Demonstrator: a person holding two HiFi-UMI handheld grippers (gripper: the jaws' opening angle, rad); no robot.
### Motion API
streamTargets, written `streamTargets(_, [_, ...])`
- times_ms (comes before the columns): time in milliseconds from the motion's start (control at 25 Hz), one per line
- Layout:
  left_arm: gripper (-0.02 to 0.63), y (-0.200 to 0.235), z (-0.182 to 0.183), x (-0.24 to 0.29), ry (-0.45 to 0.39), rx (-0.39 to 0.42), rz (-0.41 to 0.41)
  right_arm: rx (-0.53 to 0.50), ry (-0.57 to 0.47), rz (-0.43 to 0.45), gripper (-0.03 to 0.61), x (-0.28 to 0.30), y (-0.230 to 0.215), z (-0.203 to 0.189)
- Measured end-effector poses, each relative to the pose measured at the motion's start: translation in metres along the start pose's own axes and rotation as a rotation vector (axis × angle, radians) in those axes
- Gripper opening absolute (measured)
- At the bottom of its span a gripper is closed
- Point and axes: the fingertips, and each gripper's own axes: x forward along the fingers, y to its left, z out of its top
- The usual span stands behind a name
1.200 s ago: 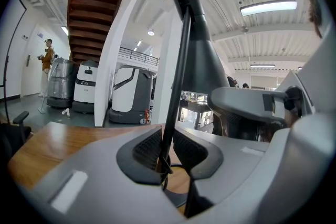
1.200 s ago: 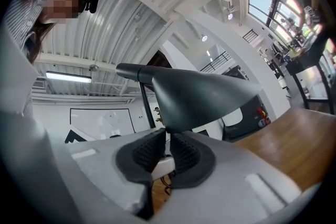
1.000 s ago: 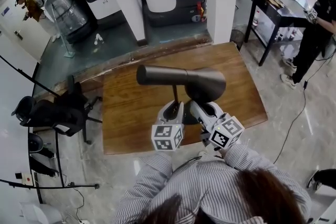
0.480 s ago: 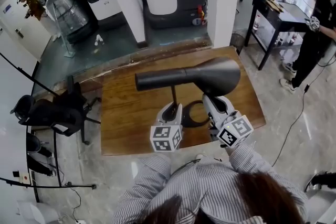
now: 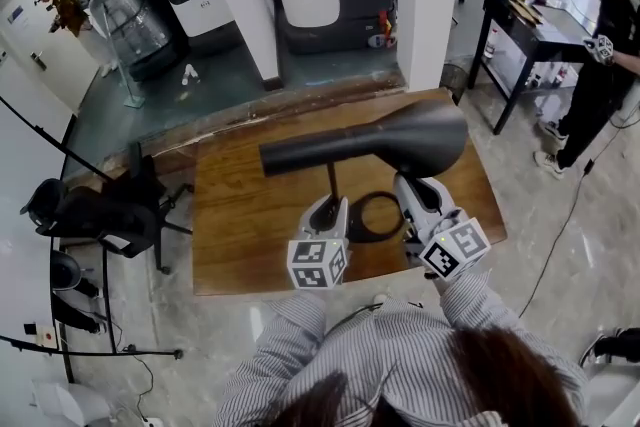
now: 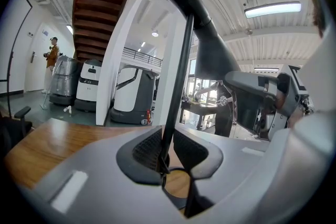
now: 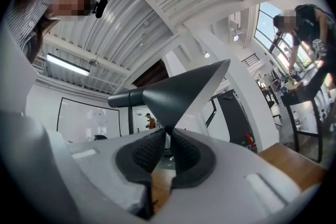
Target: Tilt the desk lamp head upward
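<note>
Lamp head (image 5: pixel 400 140) stands over the wooden table (image 5: pixel 240 215): a dark cone on a tube arm, wide mouth toward my right and a little upward.

Nearest me, left gripper (image 5: pixel 333 207) is clamped on the thin stem (image 5: pixel 332 177), low down, just above the ring base (image 5: pixel 375 240). My reading is that this is the anchor, so the stand neither slides nor tips while the head is levered.

Next, right gripper (image 5: pixel 408 183) sits under the cone, pads nipped narrow on the lower rim (image 7: pixel 168 124). The rim gives the longest lever about the joint. I judge this to be mid-tilt. The risk is the thin edge slipping out of the pads.

Far right, a person (image 5: pixel 610 25) works at a black bench (image 5: pixel 520 20), well apart.
</note>
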Motion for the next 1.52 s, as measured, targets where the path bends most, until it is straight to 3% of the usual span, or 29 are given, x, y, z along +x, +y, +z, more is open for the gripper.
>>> streamTargets(680, [0.063,0.003,-0.001,-0.003,-0.011,-0.016,-0.006,-0.072,-0.140,-0.084,0.029,-0.002,-0.011,0.058])
streamTargets(1520, [0.063,0.003,-0.004,-0.001,-0.017,-0.011,-0.010,-0.265,-0.279,-0.073,0.030,0.009,0.004,0.132])
